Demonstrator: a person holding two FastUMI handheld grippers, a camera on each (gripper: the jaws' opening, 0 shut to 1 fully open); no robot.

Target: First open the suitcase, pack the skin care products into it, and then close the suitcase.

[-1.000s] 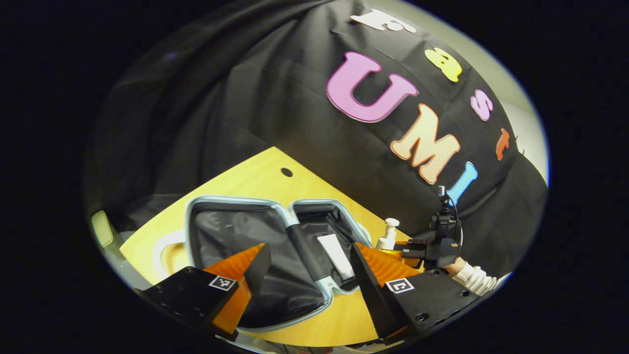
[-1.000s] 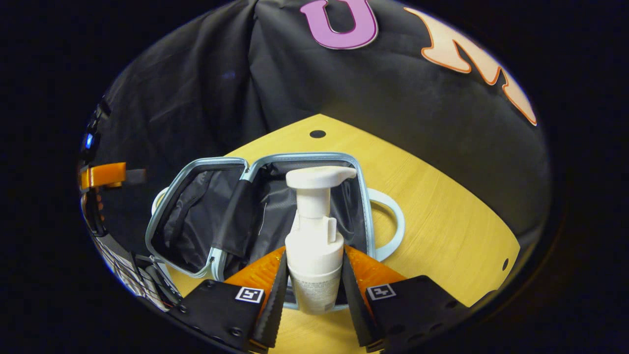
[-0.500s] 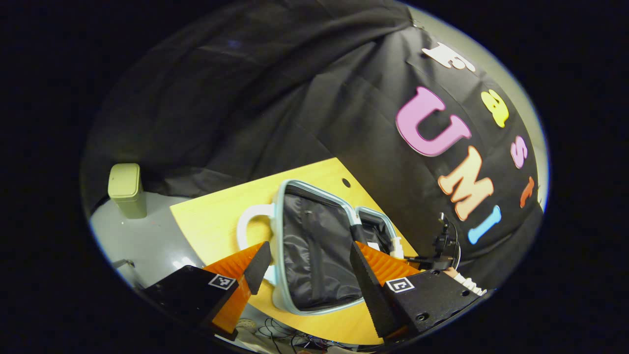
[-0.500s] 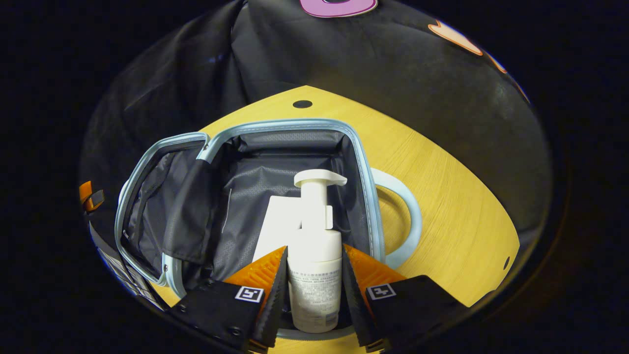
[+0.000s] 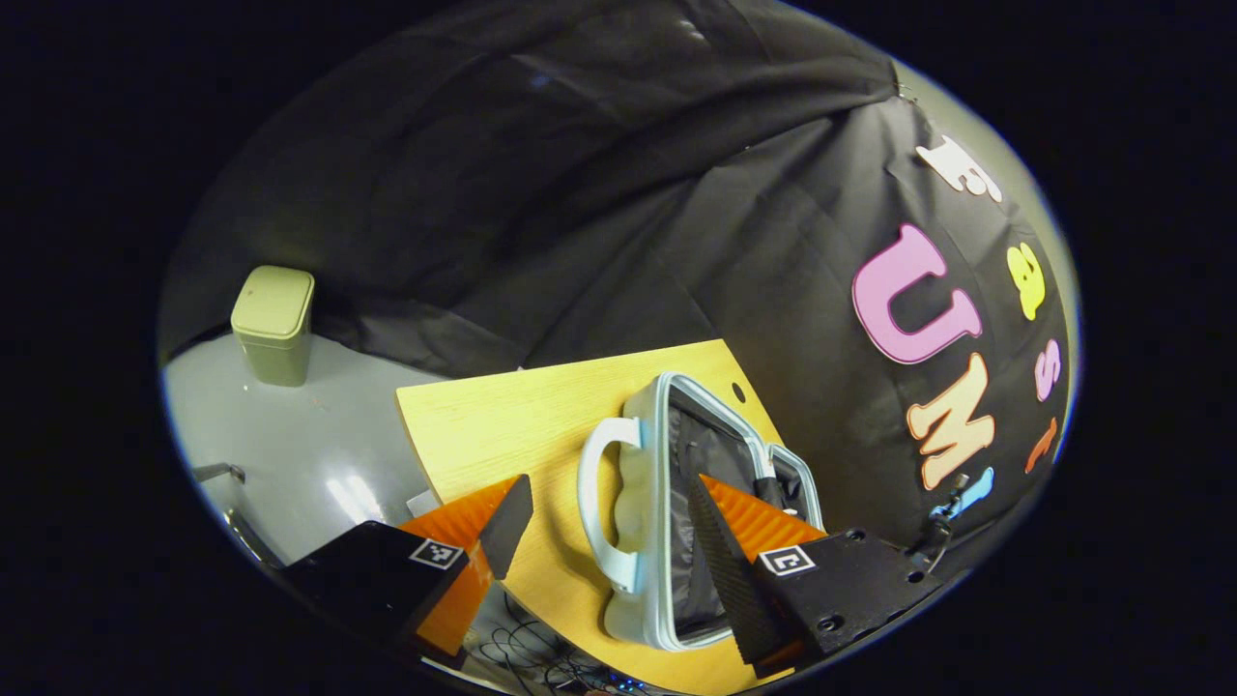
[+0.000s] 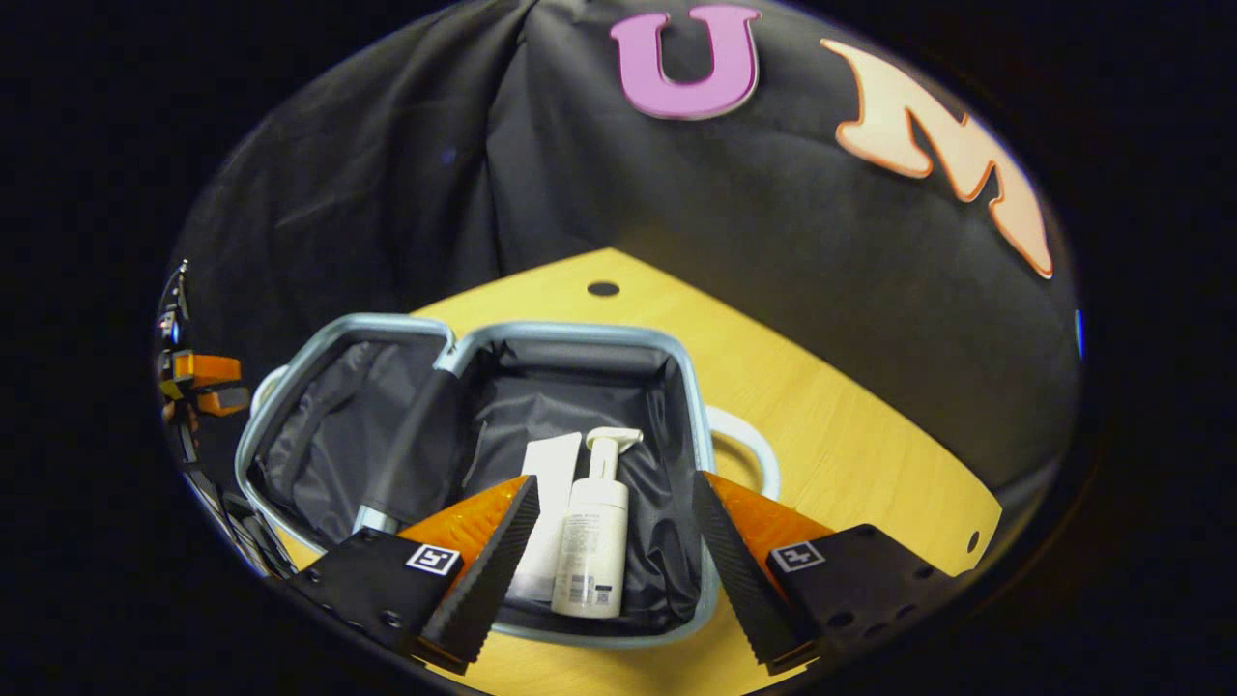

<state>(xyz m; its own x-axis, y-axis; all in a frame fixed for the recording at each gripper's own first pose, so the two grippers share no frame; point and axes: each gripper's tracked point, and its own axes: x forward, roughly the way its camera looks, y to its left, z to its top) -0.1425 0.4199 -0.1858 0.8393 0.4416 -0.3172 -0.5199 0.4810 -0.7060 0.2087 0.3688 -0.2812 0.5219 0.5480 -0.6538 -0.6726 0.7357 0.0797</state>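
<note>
The light-blue suitcase [image 6: 580, 332] lies open on the yellow table, both dark-lined halves facing up. A white pump bottle [image 6: 591, 541] and a white tube [image 6: 551, 493] lie side by side in its right half. My right gripper [image 6: 614, 498] hovers open just above and in front of them, touching neither. In the left gripper view the suitcase [image 5: 660, 454] is seen from its left side, with its white handle [image 5: 591, 503] towards me. My left gripper [image 5: 607, 498] is open, with nothing between its fingers. The left gripper [image 6: 198, 382] also appears at the far left edge of the right gripper view.
The yellow table [image 6: 831, 416] has a small round hole [image 6: 603, 288] behind the suitcase. A second white handle [image 6: 749, 454] sticks out on the suitcase's right. A pale green bin [image 5: 273, 324] stands on the grey floor [image 5: 290, 454] left of the table. Cables hang below the table's front edge.
My right gripper let go of the pump bottle, which now lies in the suitcase beside the tube, and drew back open. My left gripper swung left, away from the case's interior, towards its handle side.
</note>
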